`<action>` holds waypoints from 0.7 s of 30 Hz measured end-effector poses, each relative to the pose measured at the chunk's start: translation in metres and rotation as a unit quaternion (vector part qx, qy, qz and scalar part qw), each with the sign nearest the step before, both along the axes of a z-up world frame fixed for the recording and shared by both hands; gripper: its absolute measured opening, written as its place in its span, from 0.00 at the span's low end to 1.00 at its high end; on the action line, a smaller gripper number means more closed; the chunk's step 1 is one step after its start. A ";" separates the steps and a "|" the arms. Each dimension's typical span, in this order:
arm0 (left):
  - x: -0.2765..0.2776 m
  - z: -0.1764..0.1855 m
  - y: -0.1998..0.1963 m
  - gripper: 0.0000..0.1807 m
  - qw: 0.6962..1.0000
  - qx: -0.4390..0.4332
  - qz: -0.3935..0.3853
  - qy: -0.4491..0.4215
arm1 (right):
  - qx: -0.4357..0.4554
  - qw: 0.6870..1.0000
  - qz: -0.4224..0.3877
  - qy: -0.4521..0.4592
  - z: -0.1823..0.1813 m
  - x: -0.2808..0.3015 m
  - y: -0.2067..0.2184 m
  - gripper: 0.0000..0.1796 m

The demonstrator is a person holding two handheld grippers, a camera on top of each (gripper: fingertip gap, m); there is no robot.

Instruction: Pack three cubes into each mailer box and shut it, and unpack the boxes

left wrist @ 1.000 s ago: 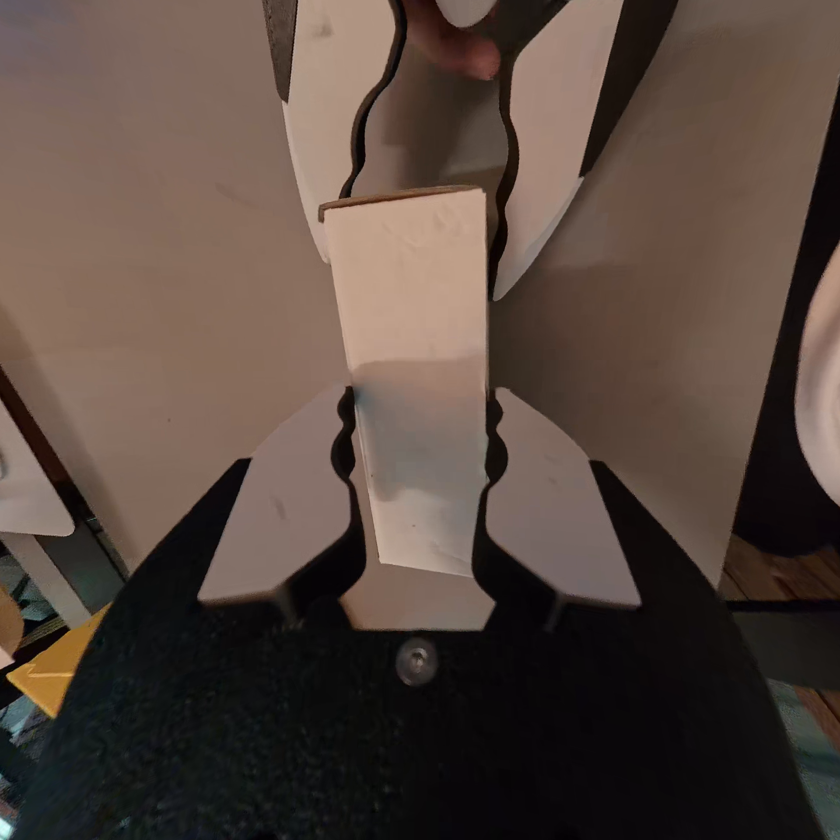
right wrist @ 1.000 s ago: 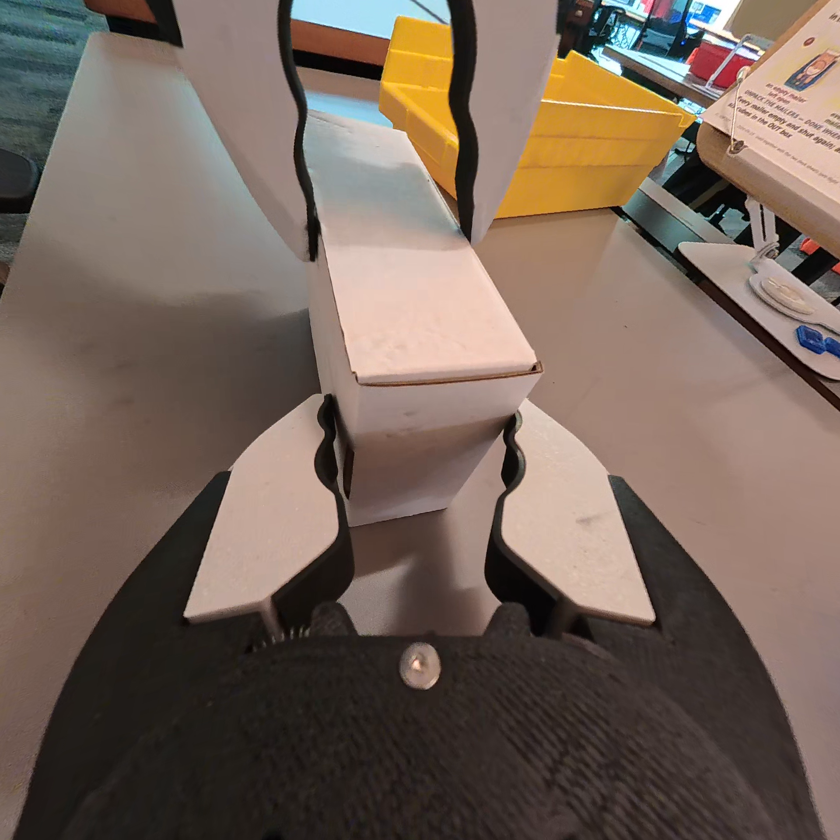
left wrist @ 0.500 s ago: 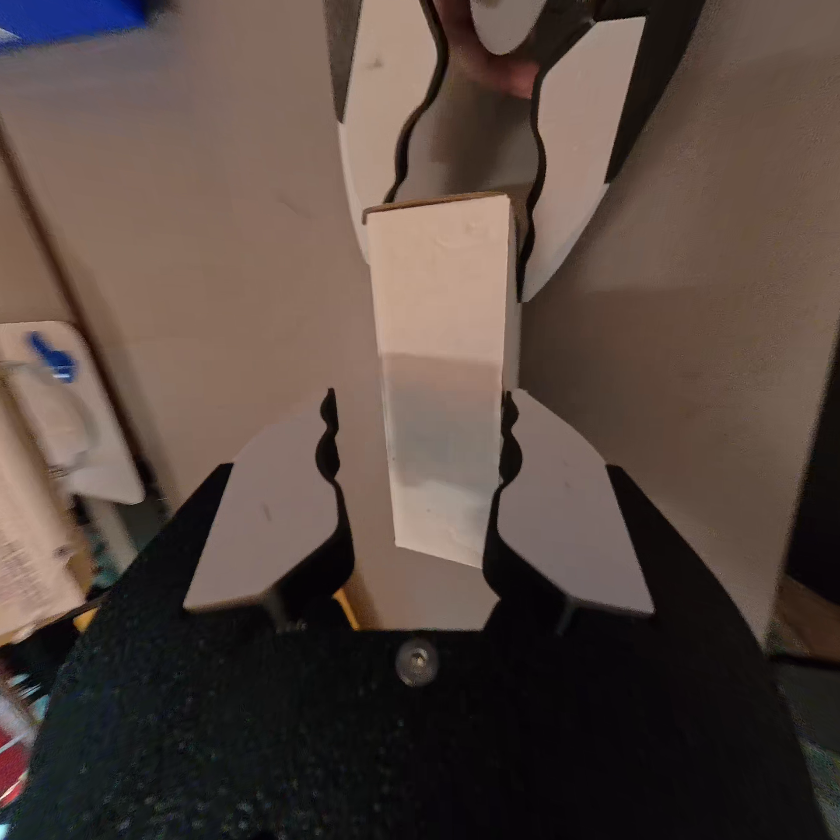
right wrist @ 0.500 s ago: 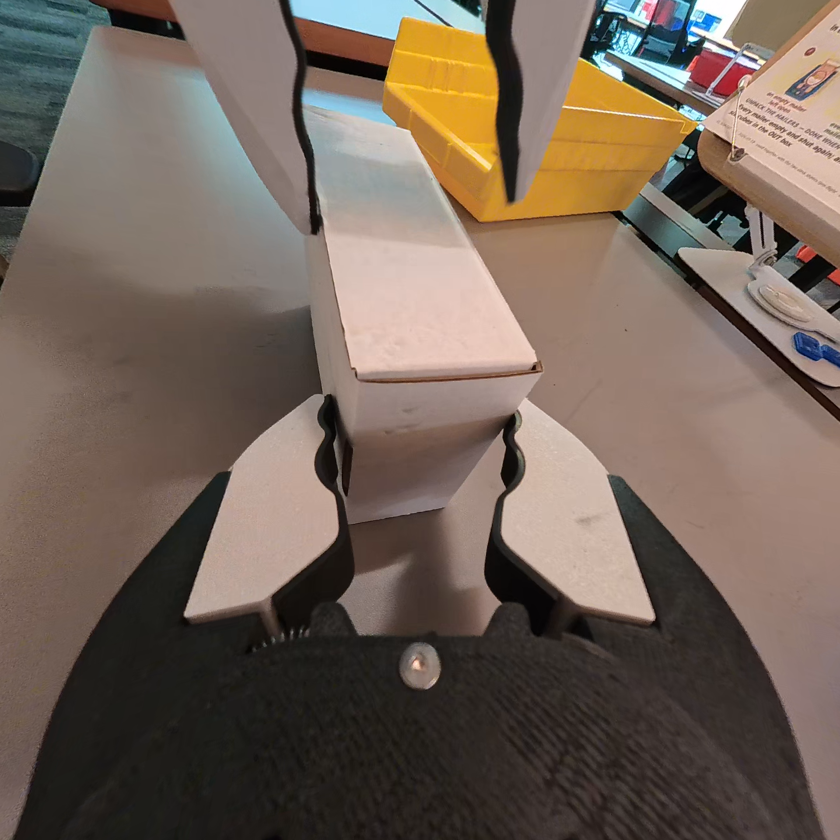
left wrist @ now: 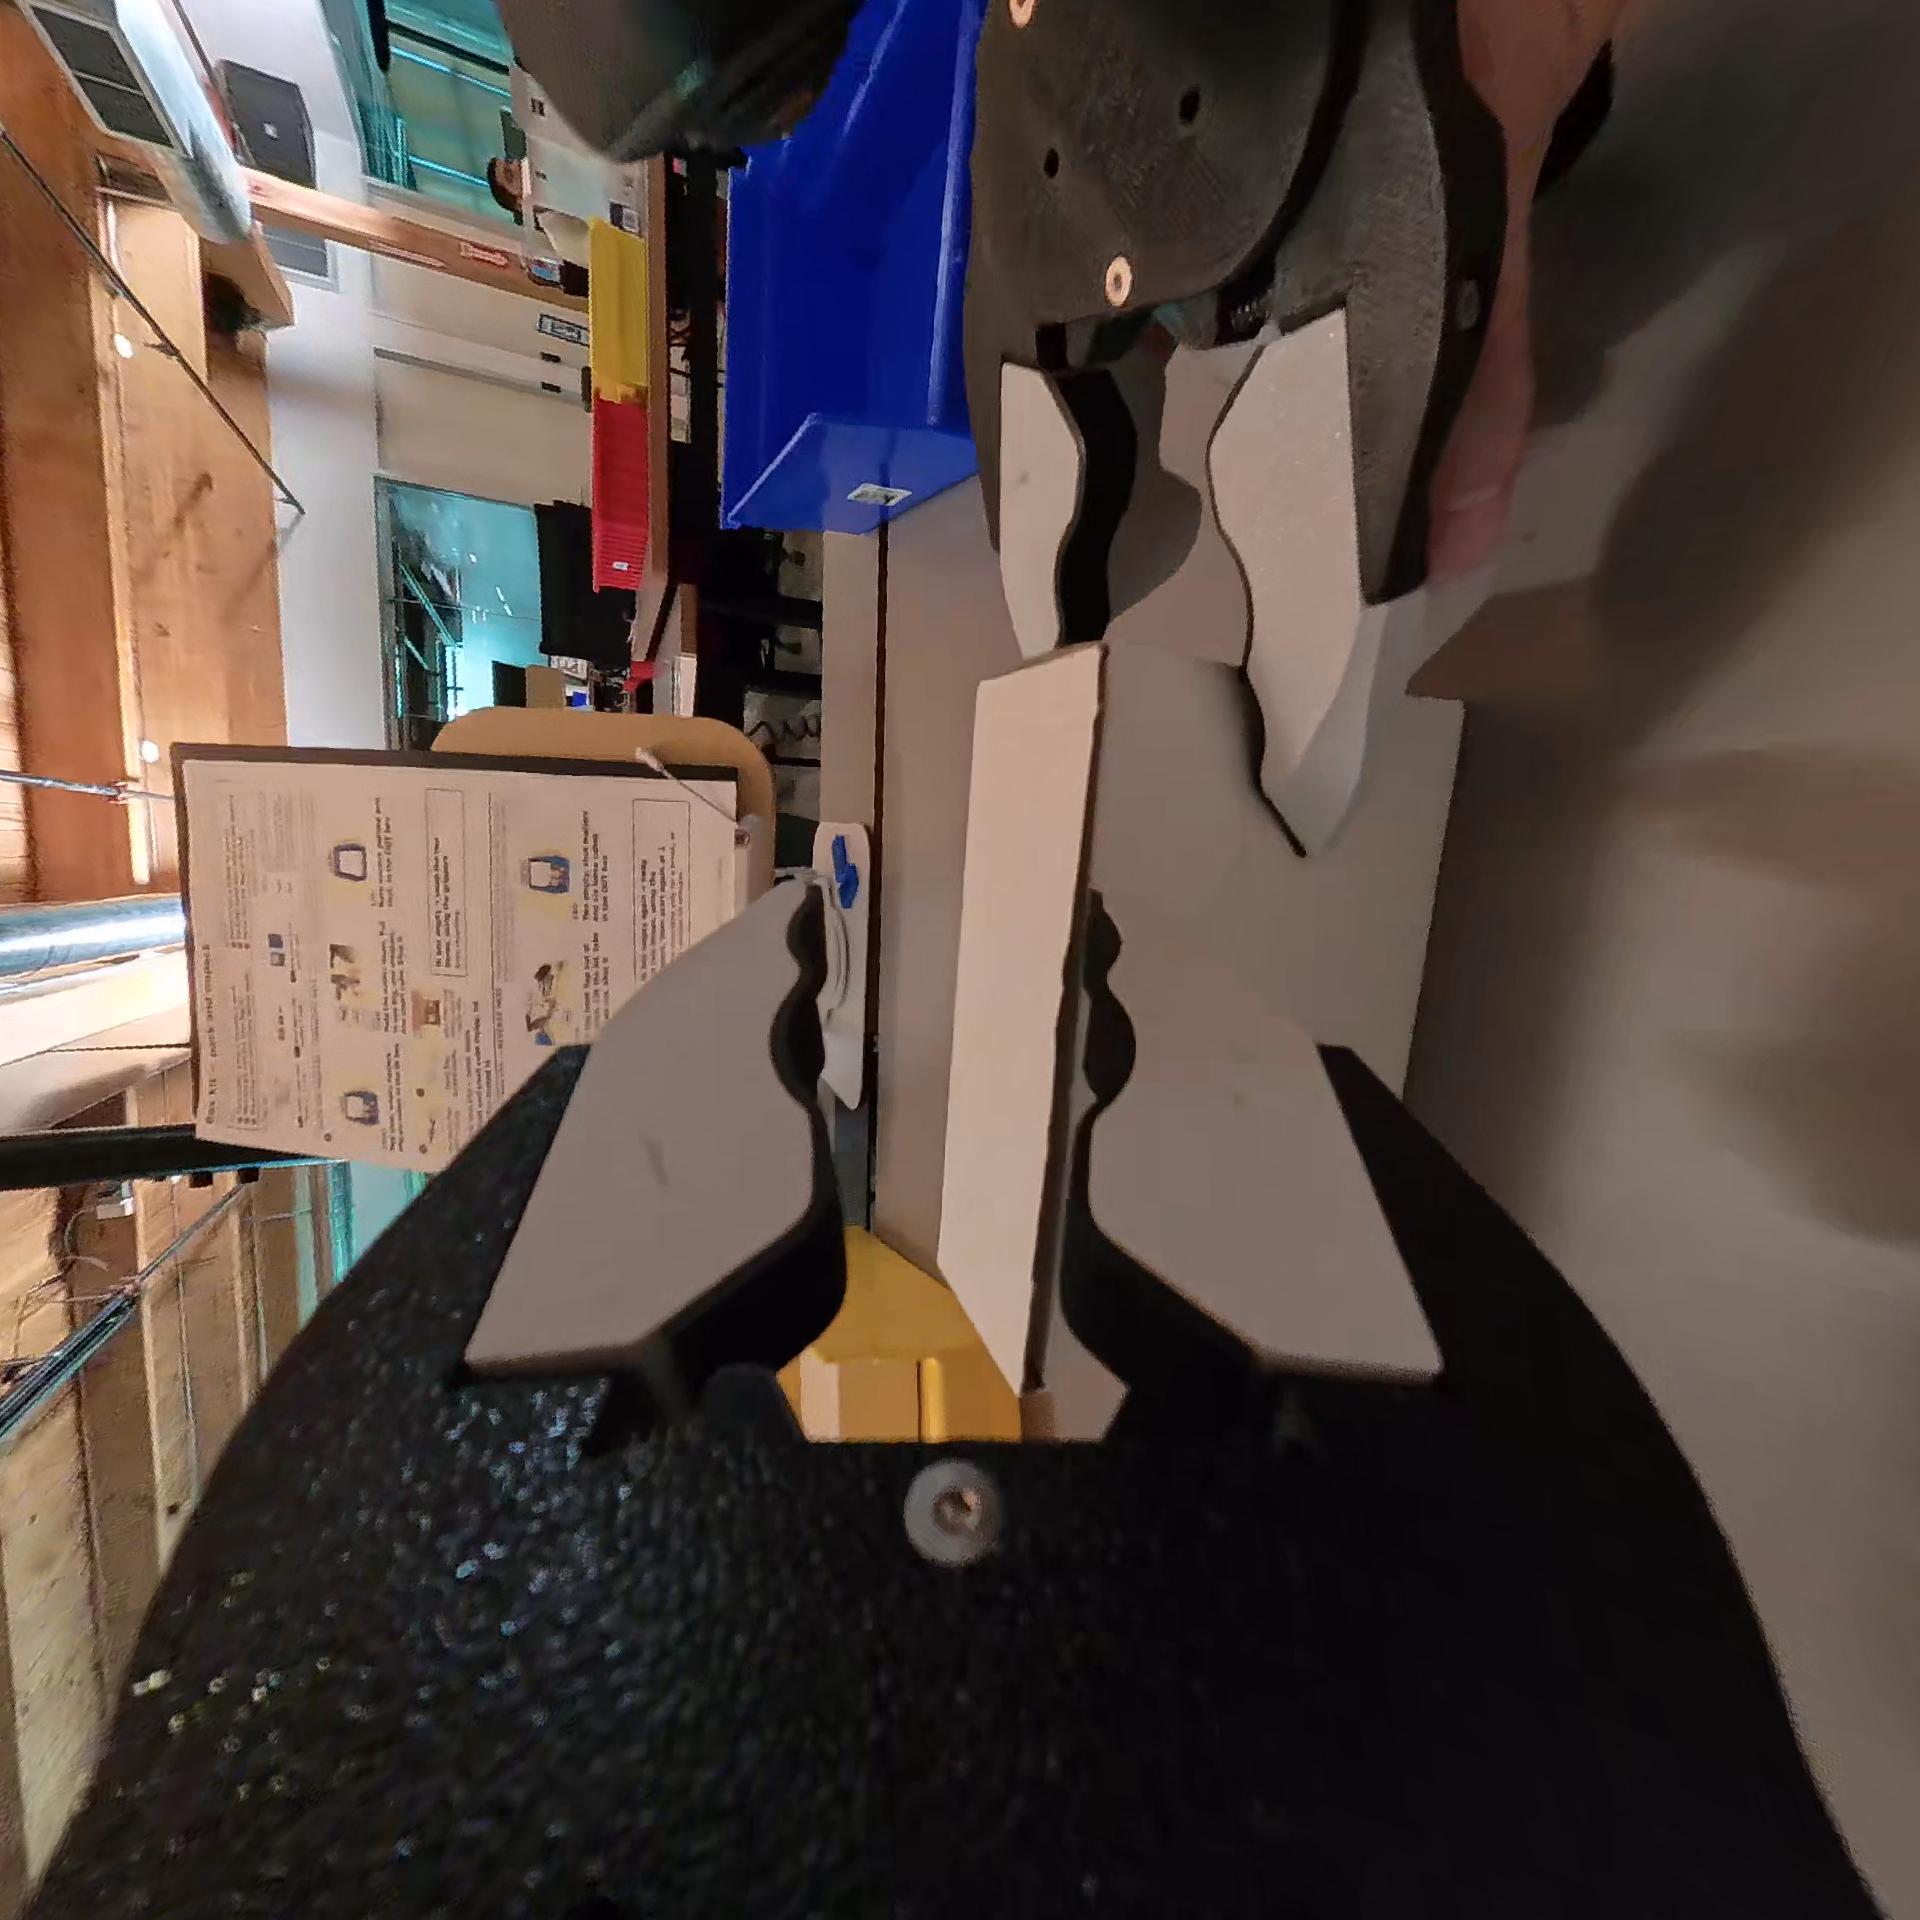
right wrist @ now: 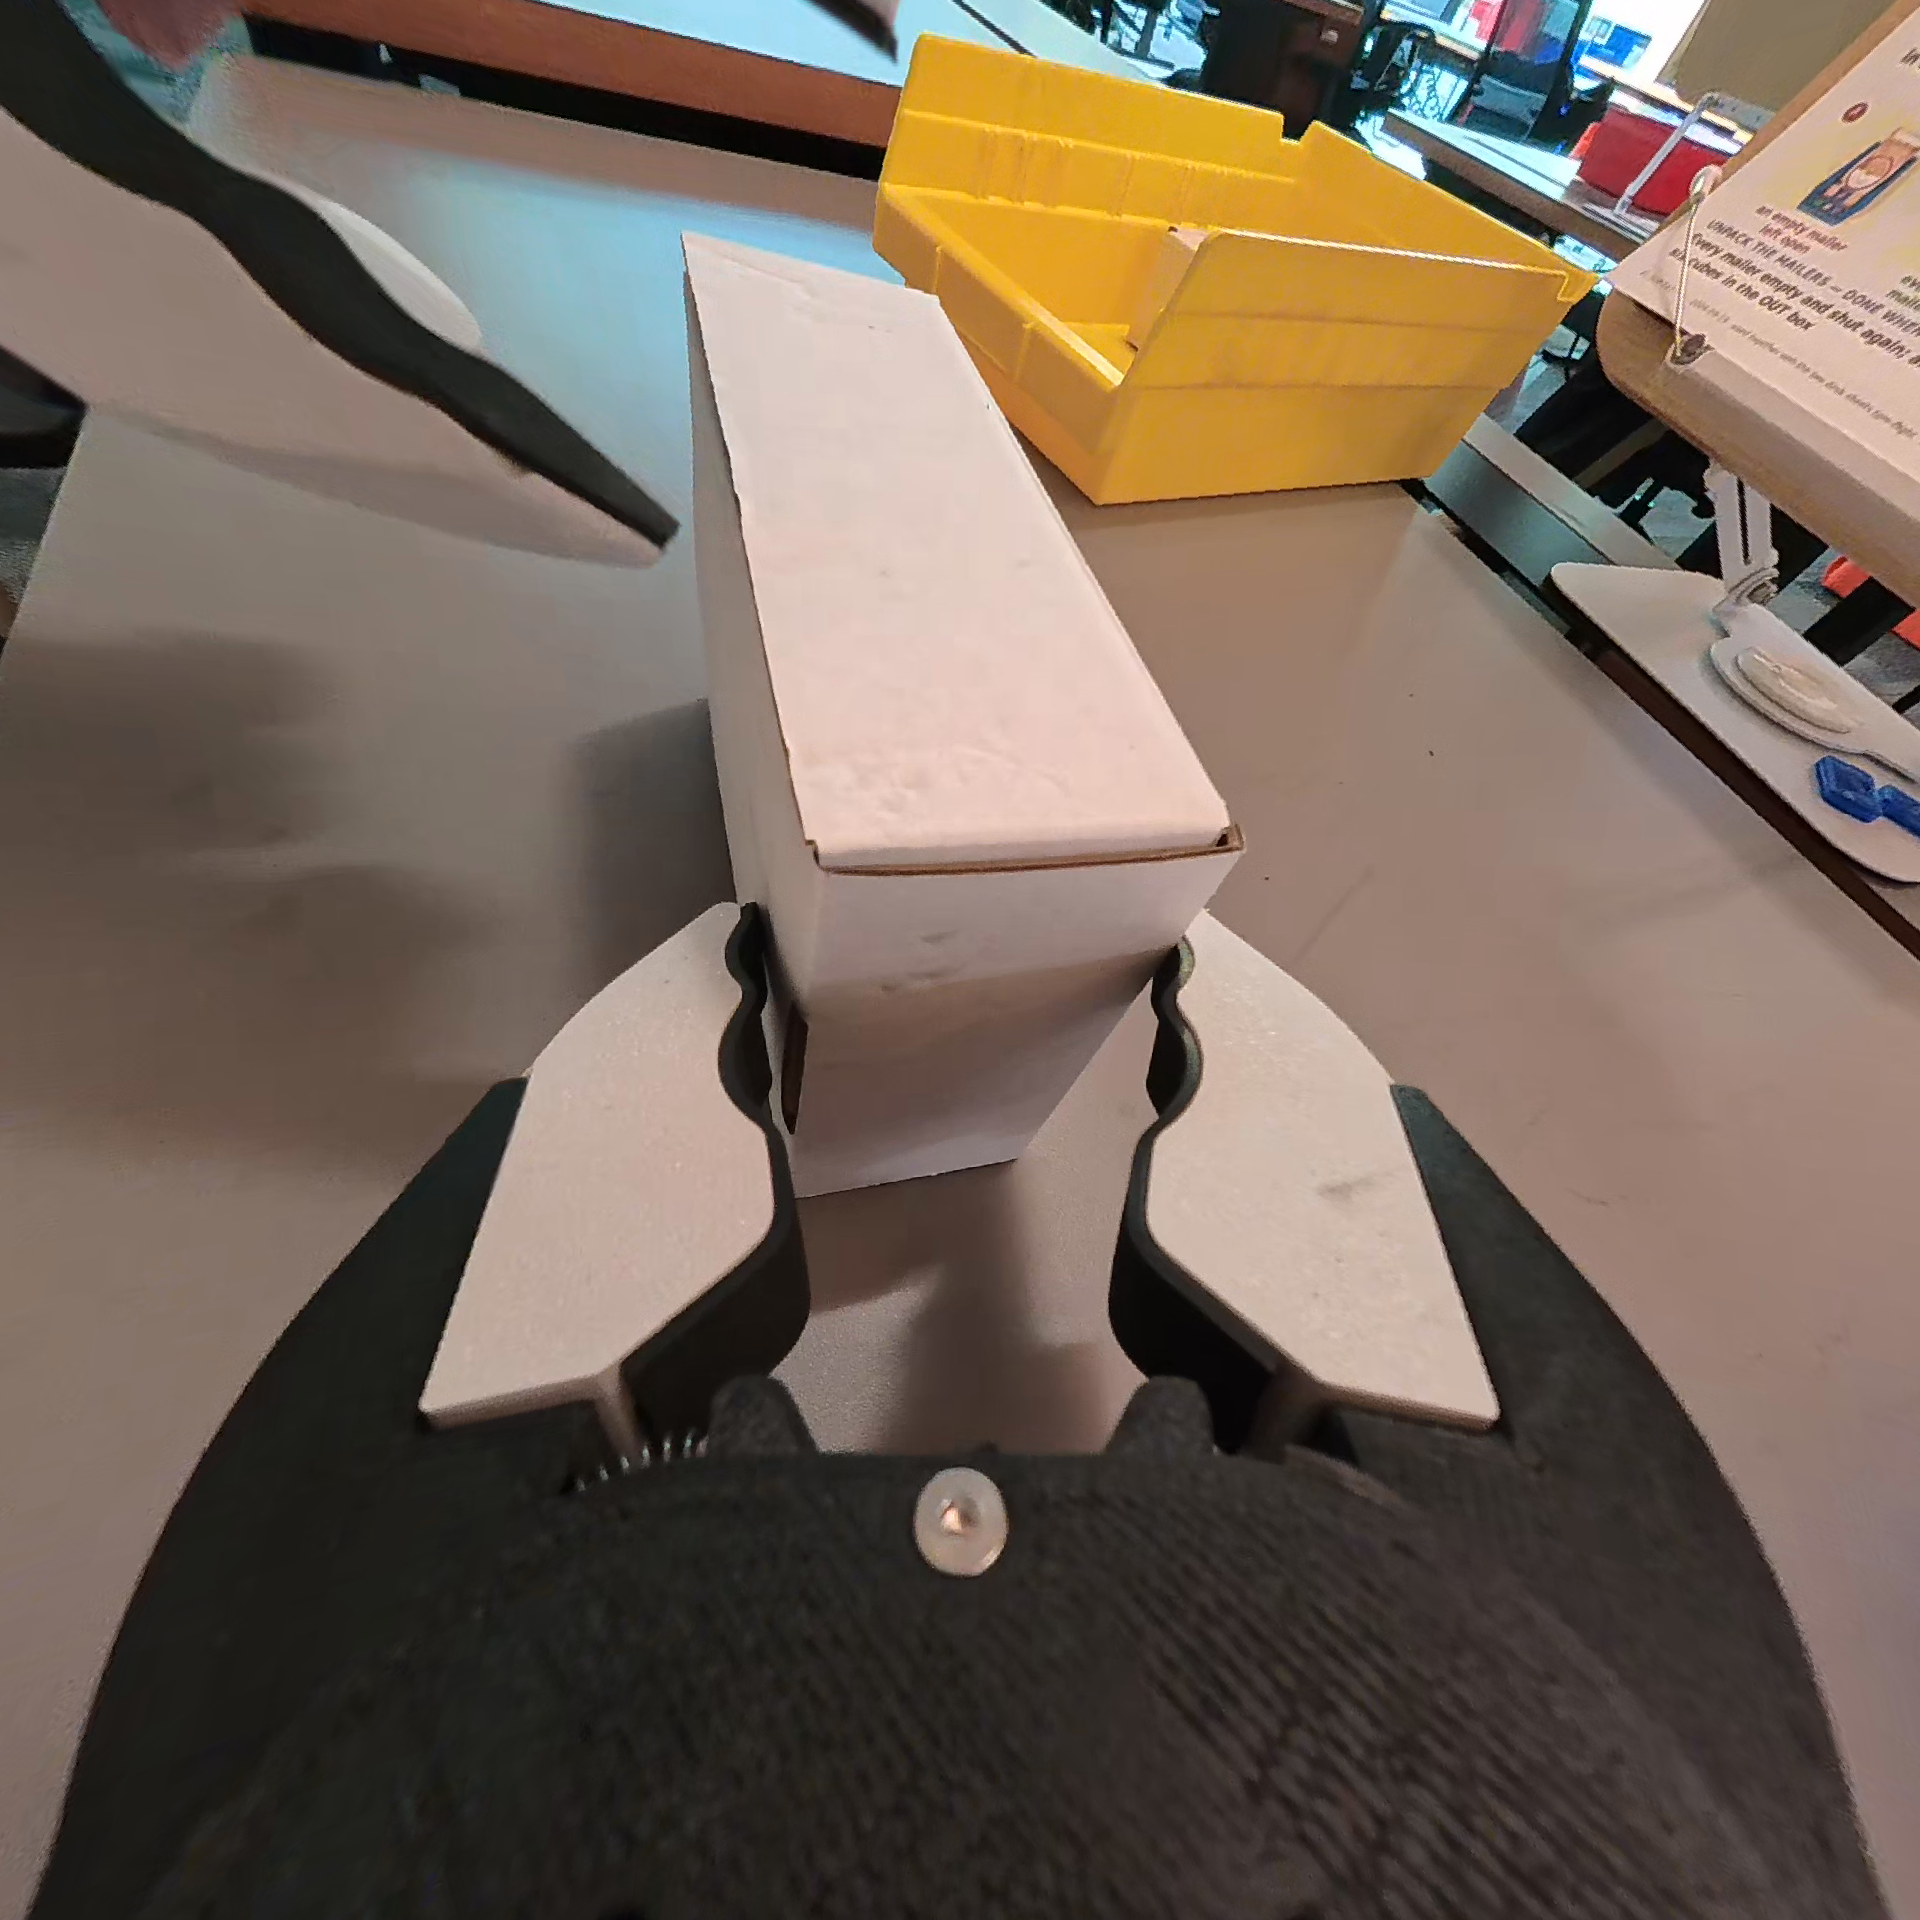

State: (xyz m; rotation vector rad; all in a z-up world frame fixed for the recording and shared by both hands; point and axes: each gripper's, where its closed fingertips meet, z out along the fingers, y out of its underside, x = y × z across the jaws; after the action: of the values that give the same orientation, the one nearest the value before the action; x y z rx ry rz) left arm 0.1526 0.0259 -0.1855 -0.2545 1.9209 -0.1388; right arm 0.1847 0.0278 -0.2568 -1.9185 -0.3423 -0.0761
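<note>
right tool point(right wrist: 961, 1039): clamped on near end of white box point(right wrist: 935, 623) | left tool point(left wrist: 945, 1029): apart, off the box | box: shut, on table point(right wrist: 1455, 935) | yellow bin point(right wrist: 1226, 343): at 1 o'clock

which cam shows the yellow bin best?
Right wrist view: the yellow bin sits in full on the table behind the white mailer box, its open interior visible. Left wrist view catches only a yellow sliver between the left tongs.
</note>
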 end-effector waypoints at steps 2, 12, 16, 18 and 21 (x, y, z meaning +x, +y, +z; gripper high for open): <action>0.002 -0.003 -0.008 0.26 1.000 -0.009 -0.011 0.006 | 0.001 1.000 0.000 -0.003 0.000 0.000 0.000 0.40; 0.013 -0.004 -0.018 0.24 0.999 0.027 -0.026 0.016 | 0.001 1.000 0.000 -0.004 0.000 0.000 0.000 0.40; 0.015 -0.004 -0.016 0.24 0.999 0.046 -0.024 0.015 | 0.001 1.000 0.000 -0.004 0.000 -0.001 0.000 0.40; 0.015 -0.005 -0.017 0.23 0.998 0.048 -0.024 0.018 | 0.001 1.000 0.000 -0.004 0.000 -0.001 -0.001 0.40; 0.015 -0.006 -0.017 0.22 0.998 0.056 -0.029 0.023 | 0.002 1.000 0.000 -0.004 0.000 -0.001 -0.001 0.40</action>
State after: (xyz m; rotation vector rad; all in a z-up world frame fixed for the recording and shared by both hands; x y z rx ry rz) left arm 0.1675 0.0085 -0.1920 -0.1290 1.9762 -0.0643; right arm 0.1840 0.0272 -0.2566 -1.9153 -0.3485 -0.0844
